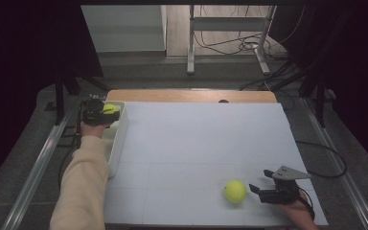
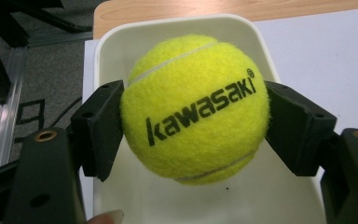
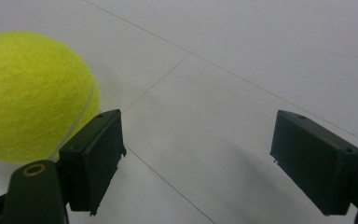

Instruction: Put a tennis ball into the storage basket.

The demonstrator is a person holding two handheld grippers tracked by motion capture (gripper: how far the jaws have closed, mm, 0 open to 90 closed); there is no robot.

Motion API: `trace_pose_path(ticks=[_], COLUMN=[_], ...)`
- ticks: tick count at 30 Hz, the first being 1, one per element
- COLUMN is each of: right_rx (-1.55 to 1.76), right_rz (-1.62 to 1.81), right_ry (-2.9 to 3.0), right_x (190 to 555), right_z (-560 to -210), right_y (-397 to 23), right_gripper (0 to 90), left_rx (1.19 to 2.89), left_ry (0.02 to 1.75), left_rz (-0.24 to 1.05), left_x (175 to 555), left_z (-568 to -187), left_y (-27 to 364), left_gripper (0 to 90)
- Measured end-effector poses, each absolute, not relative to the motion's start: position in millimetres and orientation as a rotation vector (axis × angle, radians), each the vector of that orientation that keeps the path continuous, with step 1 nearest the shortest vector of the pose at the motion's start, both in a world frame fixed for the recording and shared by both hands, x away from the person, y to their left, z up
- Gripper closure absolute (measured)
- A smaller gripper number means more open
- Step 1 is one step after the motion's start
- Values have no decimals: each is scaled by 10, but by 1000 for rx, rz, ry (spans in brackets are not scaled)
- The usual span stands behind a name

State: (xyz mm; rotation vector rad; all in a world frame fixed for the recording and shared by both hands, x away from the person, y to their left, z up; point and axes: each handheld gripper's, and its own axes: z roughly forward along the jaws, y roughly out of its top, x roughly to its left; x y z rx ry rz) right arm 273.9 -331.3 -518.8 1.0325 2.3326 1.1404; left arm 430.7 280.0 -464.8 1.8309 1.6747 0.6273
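With the left gripper (image 2: 193, 126) clamped on one tennis ball (image 2: 195, 108) above the white bin (image 2: 121, 46), it looks best released low, while the right gripper (image 3: 198, 161), jaws apart, centres on the second ball (image 1: 235, 191) well off from the bin.

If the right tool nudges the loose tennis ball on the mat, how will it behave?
The ball is round on a flat mat, so it would probably roll away. Its felt likely grips well. The right tool stands open beside it.
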Motion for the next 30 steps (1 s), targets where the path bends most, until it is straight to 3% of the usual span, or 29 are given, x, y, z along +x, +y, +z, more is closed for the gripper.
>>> trace_pose_path(ticks=[9,13,30], right_rx=[1034,1034,1032], right_rz=[1139,1138,1137], right_ry=[2334,2335,2333], right_x=[2739,2739,2732], right_z=[-5192,-5191,-5180], right_y=[-3311,-3313,-3314], right_gripper=[177,177,177], left_rx=[1828,1785,1761], left_ry=[1680,1655,1526], left_rz=[638,673,589], left_x=[4303,4274,4043], left_z=[-4647,-4593,-4468], left_y=[2810,2805,2791], left_gripper=[260,192,177])
